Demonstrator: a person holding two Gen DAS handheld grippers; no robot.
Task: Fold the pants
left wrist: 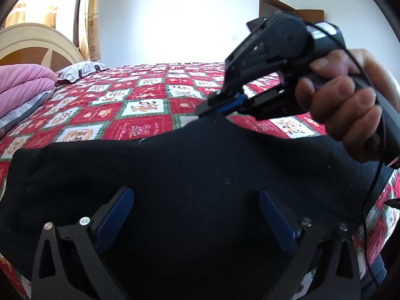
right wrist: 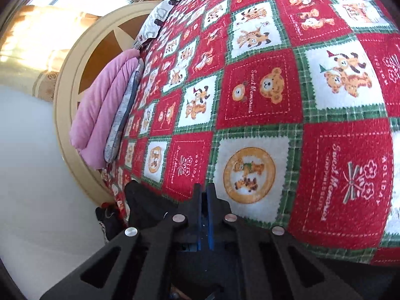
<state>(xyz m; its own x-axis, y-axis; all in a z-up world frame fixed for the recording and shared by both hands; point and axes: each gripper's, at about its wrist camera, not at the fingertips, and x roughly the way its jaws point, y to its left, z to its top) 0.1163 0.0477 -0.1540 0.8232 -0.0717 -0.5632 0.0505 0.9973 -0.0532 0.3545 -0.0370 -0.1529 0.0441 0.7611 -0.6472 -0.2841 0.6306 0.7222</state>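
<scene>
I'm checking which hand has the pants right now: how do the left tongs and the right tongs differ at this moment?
The left tongs stand wide open over the black pants, with nothing pressed between their blue pads; the right tongs are shut, pinching the pants' far edge. The left tongs sit over the middle of the fabric, the right tongs at its edge by the patchwork quilt. Both are black with blue pads and tilt downward.

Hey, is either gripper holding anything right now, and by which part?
The right gripper is shut on the far edge of the black pants, pinching it into a peak. The left gripper is wide open over them, holding nothing.
</scene>
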